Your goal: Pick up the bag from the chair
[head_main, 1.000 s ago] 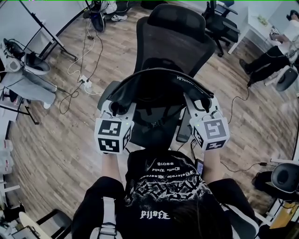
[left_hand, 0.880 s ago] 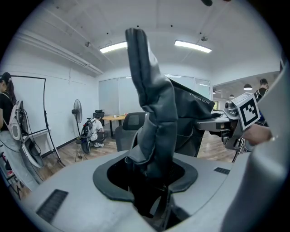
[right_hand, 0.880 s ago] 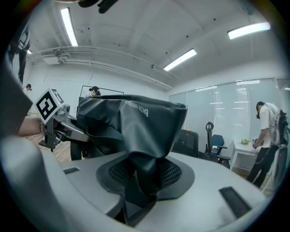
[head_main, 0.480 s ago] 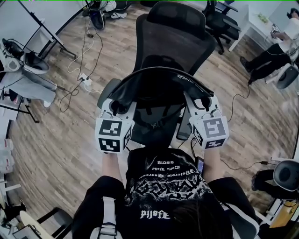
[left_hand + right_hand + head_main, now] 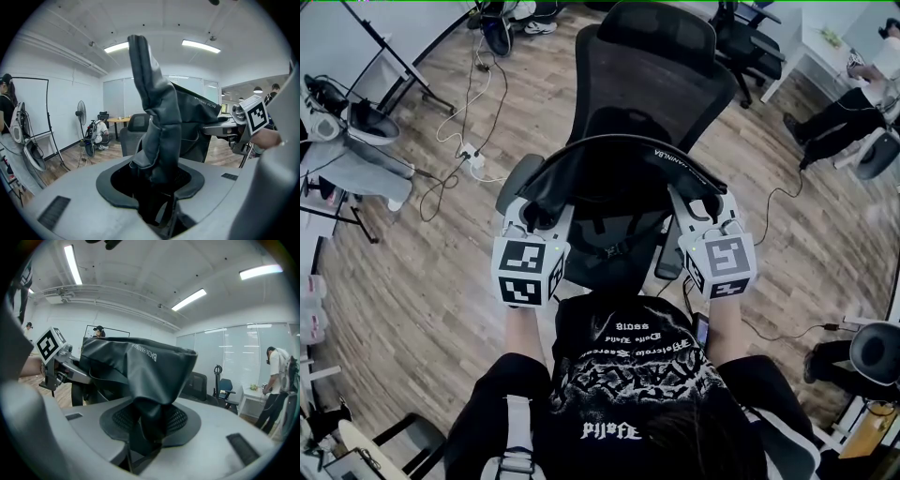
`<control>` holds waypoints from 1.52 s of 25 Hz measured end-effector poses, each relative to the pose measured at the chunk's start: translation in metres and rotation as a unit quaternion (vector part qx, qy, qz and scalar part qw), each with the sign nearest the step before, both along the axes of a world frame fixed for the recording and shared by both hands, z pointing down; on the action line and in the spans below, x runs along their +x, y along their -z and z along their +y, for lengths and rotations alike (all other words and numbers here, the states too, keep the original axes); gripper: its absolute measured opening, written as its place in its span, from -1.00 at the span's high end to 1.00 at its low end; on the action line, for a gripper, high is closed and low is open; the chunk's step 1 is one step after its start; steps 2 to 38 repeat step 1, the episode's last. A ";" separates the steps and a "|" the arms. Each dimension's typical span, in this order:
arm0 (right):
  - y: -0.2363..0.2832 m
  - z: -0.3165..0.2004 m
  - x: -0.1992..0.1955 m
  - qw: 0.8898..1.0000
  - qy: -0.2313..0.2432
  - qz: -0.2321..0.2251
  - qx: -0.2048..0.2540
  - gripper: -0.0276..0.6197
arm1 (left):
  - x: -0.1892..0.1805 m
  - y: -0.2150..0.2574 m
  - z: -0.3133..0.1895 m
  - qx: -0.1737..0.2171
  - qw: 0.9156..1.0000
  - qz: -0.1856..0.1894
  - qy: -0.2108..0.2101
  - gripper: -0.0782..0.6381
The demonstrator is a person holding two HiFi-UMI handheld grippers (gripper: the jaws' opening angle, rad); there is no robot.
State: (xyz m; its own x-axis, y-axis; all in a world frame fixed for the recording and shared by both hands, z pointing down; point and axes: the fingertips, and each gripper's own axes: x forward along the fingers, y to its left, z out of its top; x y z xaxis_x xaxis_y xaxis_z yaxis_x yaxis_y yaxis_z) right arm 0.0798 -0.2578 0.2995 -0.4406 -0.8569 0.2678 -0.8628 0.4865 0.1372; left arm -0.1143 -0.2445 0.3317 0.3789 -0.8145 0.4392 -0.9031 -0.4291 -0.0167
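A black bag (image 5: 614,192) hangs stretched between my two grippers above the seat of a black mesh office chair (image 5: 649,89). My left gripper (image 5: 534,208) is shut on the bag's left end, where dark fabric (image 5: 157,126) stands bunched between its jaws. At the bag's right end my right gripper (image 5: 705,204) is shut too, with a fold of the bag (image 5: 143,380) pinched in it. White lettering runs along the bag's upper edge (image 5: 143,352). The right gripper's marker cube (image 5: 255,115) shows past the bag in the left gripper view.
Cables and a power strip (image 5: 473,164) lie on the wooden floor left of the chair. A stand with grey gear (image 5: 356,141) is at far left. More office chairs (image 5: 741,47) and a seated person (image 5: 848,117) are at the back right.
The bag and both grippers hold almost the same place; the view has shifted very slightly, and nothing was let go.
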 end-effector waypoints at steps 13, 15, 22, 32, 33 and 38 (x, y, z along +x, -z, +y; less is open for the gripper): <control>0.000 -0.001 0.000 1.000 0.000 0.000 0.000 0.51 | 0.000 0.000 -0.001 -0.001 1.000 0.000 0.000 0.33; 0.000 -0.001 0.000 1.000 0.000 0.000 0.000 0.51 | 0.000 0.000 -0.001 -0.001 1.000 0.000 0.000 0.33; 0.000 -0.001 0.000 1.000 0.000 0.000 0.000 0.51 | 0.000 0.000 -0.001 -0.001 1.000 0.000 0.000 0.33; 0.000 -0.001 0.000 1.000 0.000 0.000 0.000 0.51 | 0.000 0.000 -0.001 -0.001 1.000 0.000 0.000 0.33; 0.000 -0.001 0.000 1.000 0.000 0.000 0.000 0.51 | 0.000 0.000 -0.001 -0.001 1.000 0.000 0.000 0.33; 0.000 -0.001 0.000 1.000 0.000 0.000 0.000 0.51 | 0.000 0.000 -0.001 -0.001 1.000 0.000 0.000 0.33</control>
